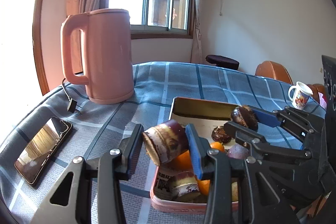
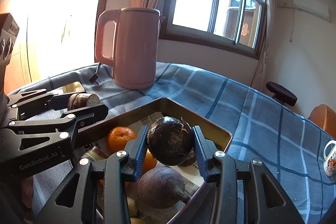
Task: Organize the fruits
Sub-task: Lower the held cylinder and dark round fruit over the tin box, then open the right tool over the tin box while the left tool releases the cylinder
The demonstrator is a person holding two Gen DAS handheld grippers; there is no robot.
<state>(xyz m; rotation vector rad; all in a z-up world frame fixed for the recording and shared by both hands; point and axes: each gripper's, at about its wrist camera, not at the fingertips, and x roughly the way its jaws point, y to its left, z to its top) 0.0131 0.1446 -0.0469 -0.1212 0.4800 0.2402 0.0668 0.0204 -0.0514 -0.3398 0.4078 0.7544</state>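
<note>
My left gripper (image 1: 163, 147) is shut on a purple-and-cream sugarcane piece (image 1: 166, 144), held above the near left corner of the tin box (image 1: 201, 101). It also shows in the right wrist view (image 2: 84, 100). My right gripper (image 2: 170, 147) is shut on a dark water chestnut (image 2: 170, 143) above the tin (image 2: 189, 110); it shows in the left wrist view (image 1: 244, 117). In the tin lie tangerines (image 2: 120, 138), a purple round fruit (image 2: 161, 187), another sugarcane piece (image 1: 183, 184) and another chestnut (image 1: 220, 133).
A pink kettle (image 1: 100, 56) stands at the back left with its plug (image 1: 72, 106) on the blue checked cloth (image 1: 189, 79). A phone (image 1: 43, 148) lies at the left. A printed mug (image 1: 299, 94) stands at the right edge. Chairs stand beyond the table.
</note>
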